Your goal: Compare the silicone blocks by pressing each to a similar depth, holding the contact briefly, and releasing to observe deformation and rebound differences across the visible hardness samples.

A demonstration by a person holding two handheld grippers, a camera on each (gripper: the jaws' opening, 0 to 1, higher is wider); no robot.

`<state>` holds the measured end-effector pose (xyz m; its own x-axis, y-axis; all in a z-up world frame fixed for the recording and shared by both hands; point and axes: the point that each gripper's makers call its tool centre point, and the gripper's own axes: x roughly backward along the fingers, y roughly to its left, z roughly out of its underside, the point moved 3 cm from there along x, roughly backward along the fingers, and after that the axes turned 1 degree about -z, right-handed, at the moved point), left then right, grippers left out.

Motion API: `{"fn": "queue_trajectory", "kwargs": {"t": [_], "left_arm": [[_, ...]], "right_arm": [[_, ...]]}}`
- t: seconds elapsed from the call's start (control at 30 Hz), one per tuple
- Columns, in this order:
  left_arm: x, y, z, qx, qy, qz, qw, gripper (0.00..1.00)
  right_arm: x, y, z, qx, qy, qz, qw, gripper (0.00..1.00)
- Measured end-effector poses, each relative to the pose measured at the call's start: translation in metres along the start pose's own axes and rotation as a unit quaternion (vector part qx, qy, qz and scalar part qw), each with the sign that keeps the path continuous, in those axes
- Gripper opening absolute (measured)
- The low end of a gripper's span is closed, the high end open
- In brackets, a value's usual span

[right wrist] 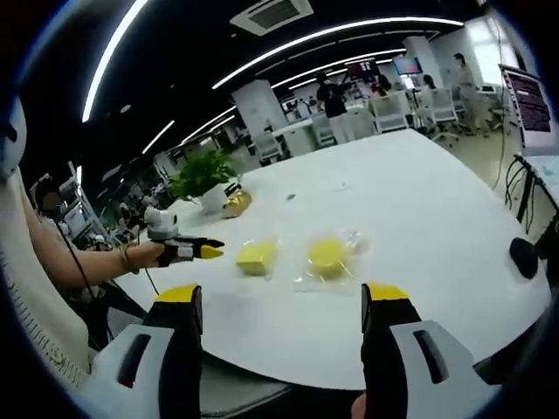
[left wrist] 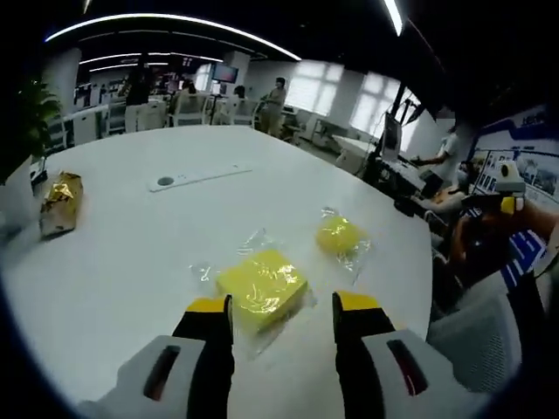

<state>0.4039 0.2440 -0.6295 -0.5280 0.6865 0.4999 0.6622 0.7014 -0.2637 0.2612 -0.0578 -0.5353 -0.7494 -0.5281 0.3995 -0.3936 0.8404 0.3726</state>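
Two yellow silicone blocks in clear wrap lie on the round white table. In the left gripper view the square block sits just ahead of my left gripper, whose jaws stand open on either side of its near edge, not touching it. The rounder block lies further right. My right gripper hovers off the table's right edge. In the right gripper view my right gripper is open and empty near the table edge, facing the square block and the rounder block. The left gripper is left of them.
A gold foil packet lies at the table's far left, near a potted plant. A cable slot marks the table's middle. A dark object rests at the table's right edge. Chairs, desks and people stand beyond the table.
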Motion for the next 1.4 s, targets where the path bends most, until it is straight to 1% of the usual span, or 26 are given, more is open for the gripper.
{"fn": "queue_trajectory", "kwargs": {"t": [0.1, 0.17, 0.23, 0.3, 0.33, 0.4, 0.47, 0.5, 0.53, 0.6, 0.7, 0.73, 0.77, 0.83, 1.0, 1.13, 1.2, 1.23, 1.27, 1.3, 1.4], "left_arm": [[0.020, -0.025, -0.002, -0.001, -0.022, -0.005, 0.9998, 0.48], [0.030, -0.036, -0.003, 0.006, -0.037, -0.009, 0.9993, 0.50], [0.042, -0.051, -0.001, 0.009, -0.047, -0.013, 0.9988, 0.51], [0.051, -0.064, 0.002, 0.020, -0.053, -0.014, 0.9983, 0.53], [0.058, -0.072, 0.004, 0.026, -0.058, -0.018, 0.9978, 0.54], [0.066, -0.087, 0.009, 0.026, -0.060, -0.018, 0.9977, 0.55], [0.074, -0.096, 0.018, -0.015, -0.047, -0.038, 0.9981, 0.55], [0.076, -0.101, 0.022, -0.021, -0.040, -0.040, 0.9982, 0.57], [0.078, -0.110, 0.027, -0.020, -0.035, -0.035, 0.9986, 0.59], [0.084, -0.120, 0.033, -0.018, -0.032, -0.033, 0.9988, 0.63], [0.092, -0.131, 0.038, -0.008, -0.034, -0.029, 0.9989, 0.66], [0.094, -0.133, 0.038, -0.003, -0.038, -0.031, 0.9988, 0.67], [0.097, -0.137, 0.037, 0.008, -0.049, -0.030, 0.9983, 0.67], [0.101, -0.140, 0.036, 0.013, -0.059, -0.030, 0.9977, 0.68], [0.108, -0.144, 0.034, 0.032, -0.071, -0.034, 0.9964, 0.70], [0.107, -0.147, 0.035, 0.055, -0.073, -0.029, 0.9954, 0.73], [0.105, -0.146, 0.036, 0.067, -0.069, -0.029, 0.9950, 0.74], [0.103, -0.146, 0.036, 0.082, -0.069, -0.030, 0.9938, 0.74], [0.103, -0.146, 0.035, 0.087, -0.072, -0.028, 0.9932, 0.75], [0.100, -0.147, 0.033, 0.111, -0.080, -0.022, 0.9903, 0.77], [0.094, -0.146, 0.030, 0.157, -0.089, -0.011, 0.9835, 0.76]], "right_arm": [[-0.001, 0.001, 0.002, 0.016, 0.003, -0.007, 0.9998, 0.70], [-0.003, 0.002, 0.005, 0.029, 0.010, -0.015, 0.9994, 0.71], [-0.004, 0.001, 0.010, 0.063, 0.027, -0.019, 0.9975, 0.72], [-0.006, 0.001, 0.015, 0.084, 0.042, -0.023, 0.9953, 0.74], [-0.007, 0.001, 0.020, 0.103, 0.055, -0.030, 0.9926, 0.74], [-0.008, 0.003, 0.026, 0.121, 0.068, -0.044, 0.9893, 0.76], [-0.008, 0.005, 0.029, 0.121, 0.069, -0.059, 0.9885, 0.77], [-0.008, 0.006, 0.030, 0.121, 0.069, -0.065, 0.9881, 0.78], [-0.007, 0.007, 0.032, 0.118, 0.069, -0.073, 0.9880, 0.78], [-0.005, 0.009, 0.031, 0.109, 0.062, -0.089, 0.9881, 0.79], [0.001, 0.014, 0.024, 0.072, 0.027, -0.116, 0.9903, 0.80], [0.002, 0.014, 0.022, 0.060, 0.017, -0.123, 0.9904, 0.81], [0.005, 0.014, 0.020, 0.042, 0.008, -0.132, 0.9903, 0.81], [0.008, 0.013, 0.018, 0.029, -0.005, -0.140, 0.9898, 0.83], [0.015, 0.005, 0.024, 0.034, -0.007, -0.137, 0.9900, 0.84], [0.019, 0.001, 0.028, 0.026, -0.009, -0.136, 0.9903, 0.85], [0.020, -0.002, 0.029, 0.023, -0.010, -0.135, 0.9906, 0.84], [0.021, -0.003, 0.030, 0.023, -0.011, -0.133, 0.9907, 0.84], [0.022, -0.005, 0.031, 0.022, -0.011, -0.131, 0.9911, 0.84], [0.023, -0.006, 0.031, 0.019, -0.013, -0.130, 0.9913, 0.84], [0.026, -0.012, 0.030, 0.010, -0.017, -0.125, 0.9920, 0.83]]}}
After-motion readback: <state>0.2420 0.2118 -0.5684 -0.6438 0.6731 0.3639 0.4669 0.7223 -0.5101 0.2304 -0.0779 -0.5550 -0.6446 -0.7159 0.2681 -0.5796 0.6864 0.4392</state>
